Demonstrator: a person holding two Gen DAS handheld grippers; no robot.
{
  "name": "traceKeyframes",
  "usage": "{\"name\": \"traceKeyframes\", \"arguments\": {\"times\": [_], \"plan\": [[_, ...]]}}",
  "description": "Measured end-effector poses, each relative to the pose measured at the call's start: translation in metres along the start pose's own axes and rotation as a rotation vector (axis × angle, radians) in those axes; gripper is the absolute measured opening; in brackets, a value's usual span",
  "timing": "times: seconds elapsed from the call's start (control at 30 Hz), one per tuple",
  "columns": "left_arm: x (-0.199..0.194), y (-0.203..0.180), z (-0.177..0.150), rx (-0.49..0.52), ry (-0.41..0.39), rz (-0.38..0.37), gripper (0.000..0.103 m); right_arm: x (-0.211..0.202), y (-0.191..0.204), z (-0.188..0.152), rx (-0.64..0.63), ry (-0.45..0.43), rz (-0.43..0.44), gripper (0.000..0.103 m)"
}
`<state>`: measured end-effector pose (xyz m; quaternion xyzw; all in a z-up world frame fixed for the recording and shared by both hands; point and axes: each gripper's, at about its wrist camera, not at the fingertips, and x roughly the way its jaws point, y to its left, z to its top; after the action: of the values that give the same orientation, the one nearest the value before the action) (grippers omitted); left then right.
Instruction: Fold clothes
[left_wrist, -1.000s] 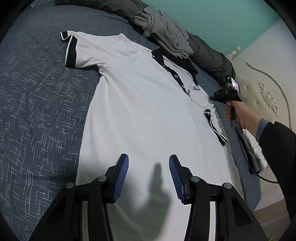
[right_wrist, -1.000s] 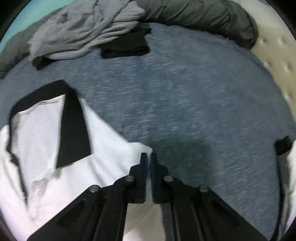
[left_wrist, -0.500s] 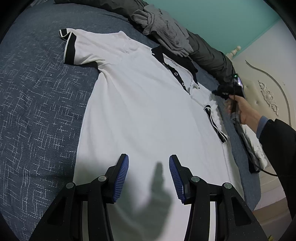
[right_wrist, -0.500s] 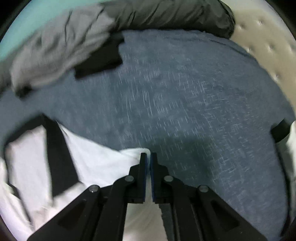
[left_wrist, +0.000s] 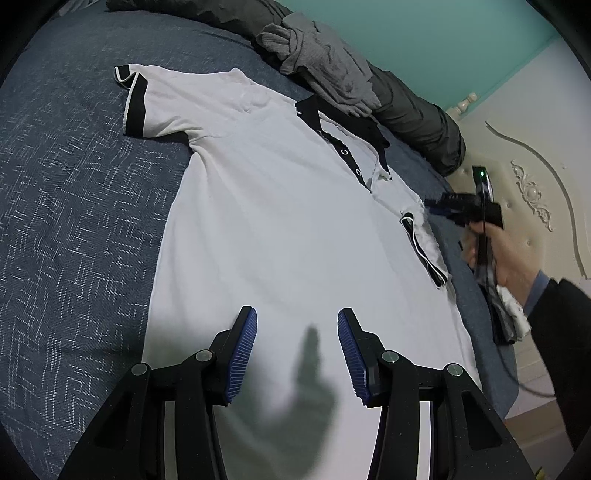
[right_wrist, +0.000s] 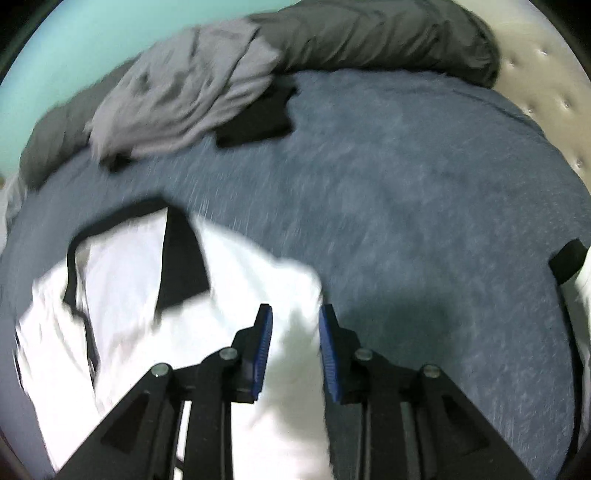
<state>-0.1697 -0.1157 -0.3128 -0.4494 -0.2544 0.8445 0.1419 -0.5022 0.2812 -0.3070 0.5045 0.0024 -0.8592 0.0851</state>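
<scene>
A white polo shirt (left_wrist: 277, 221) with black collar and sleeve trim lies flat, face up, on the blue-grey bedspread (left_wrist: 74, 203). Its right sleeve (left_wrist: 421, 243) is folded inward onto the body. My left gripper (left_wrist: 296, 317) hovers open over the shirt's lower part, with nothing between its pads. My right gripper (right_wrist: 295, 314), held by a person's hand (left_wrist: 495, 251), is at the shirt's (right_wrist: 122, 280) right shoulder edge. Its jaws are opening; white cloth lies below the gap and the pads do not press on it. In the left wrist view the right gripper (left_wrist: 430, 205) shows just beside that shoulder.
A crumpled grey garment (left_wrist: 325, 70) and a dark grey duvet (left_wrist: 417, 122) lie along the far side by the teal wall. A folded black item (right_wrist: 258, 118) sits near them. The cream headboard (left_wrist: 535, 192) stands at the right, with another white-and-black garment (left_wrist: 509, 317) at the bed's edge.
The right gripper's jaws, shut on the shirt's shoulder edge before, have parted, and it has drawn back slightly from the shirt. The left gripper has not moved.
</scene>
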Motion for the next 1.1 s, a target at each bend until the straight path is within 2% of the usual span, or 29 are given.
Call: {"name": "traceKeyframes", "arguments": {"times": [0.07, 0.2, 0.33, 0.5, 0.6, 0.8, 0.93, 1.0, 1.1], "plan": [[-0.001, 0.000, 0.000, 0.001, -0.002, 0.000, 0.050, 0.002, 0.003, -0.013, 0.009, 0.007, -0.002, 0.017], [0.000, 0.000, 0.001, 0.001, -0.002, 0.004, 0.050, 0.017, 0.014, -0.021, -0.012, 0.017, -0.001, 0.016], [0.002, 0.001, 0.002, -0.002, 0.002, 0.007, 0.050, 0.035, 0.025, -0.012, -0.026, 0.032, 0.011, 0.016], [0.001, -0.002, 0.002, 0.008, 0.002, 0.006, 0.050, 0.000, 0.011, -0.010, 0.049, -0.090, 0.114, 0.016], [0.000, -0.005, 0.001, 0.021, 0.002, 0.010, 0.050, -0.035, -0.017, -0.034, 0.136, -0.144, 0.157, 0.016], [0.002, -0.019, 0.001, 0.058, 0.014, 0.024, 0.050, -0.074, -0.081, -0.118, 0.336, -0.193, 0.180, 0.026], [0.009, -0.037, 0.011, 0.076, 0.028, 0.028, 0.053, -0.083, -0.089, -0.155, 0.408, -0.193, 0.231, 0.026], [0.015, -0.047, 0.018, 0.085, 0.040, 0.028, 0.060, -0.084, -0.086, -0.163, 0.424, -0.187, 0.272, 0.027], [0.032, -0.073, 0.041, 0.126, 0.067, 0.017, 0.060, -0.079, -0.083, -0.172, 0.462, -0.151, 0.341, 0.032]]}}
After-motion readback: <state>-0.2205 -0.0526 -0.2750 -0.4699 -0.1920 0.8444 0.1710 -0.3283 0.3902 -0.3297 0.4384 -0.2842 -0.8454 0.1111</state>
